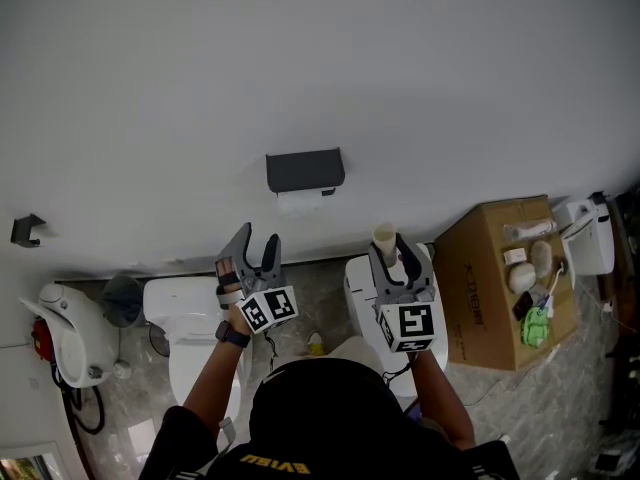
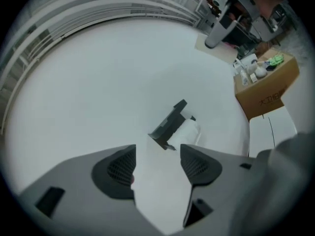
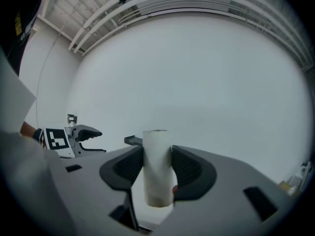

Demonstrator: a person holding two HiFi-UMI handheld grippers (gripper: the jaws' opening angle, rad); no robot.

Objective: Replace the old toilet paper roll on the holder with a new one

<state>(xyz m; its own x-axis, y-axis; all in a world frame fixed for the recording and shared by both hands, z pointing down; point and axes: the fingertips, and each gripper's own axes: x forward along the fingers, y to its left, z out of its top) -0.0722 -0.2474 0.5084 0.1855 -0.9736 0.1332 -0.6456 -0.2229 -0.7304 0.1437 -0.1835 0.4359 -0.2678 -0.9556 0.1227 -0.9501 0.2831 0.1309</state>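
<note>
Pale cardboard toilet-roll tube (image 3: pixel 157 168) stands upright, clamped in the right gripper's (image 3: pixel 157 157) jaws; the left gripper's (image 2: pixel 157 155) jaws gape empty, facing the black wall holder (image 2: pixel 170 124).

Showing a black holder (image 1: pixel 305 170) and white paper (image 1: pixel 298 203) against a plain white wall (image 1: pixel 300 48), a pale beige tube (image 3: pixel 157 166), grey left gripper (image 1: pixel 258 236) and right gripper (image 1: pixel 388 258) bearing black-and-white square-patterned cubes, a brown box (image 1: pixel 490 288), mottled grey floor (image 1: pixel 310 298).

My head camera looks steeply down at the far wall (image 1: pixel 300 68); both claw cameras face it level, from just behind their jaws. Head and left views share the holder (image 1: pixel 305 171) (image 2: pixel 170 124).
</note>
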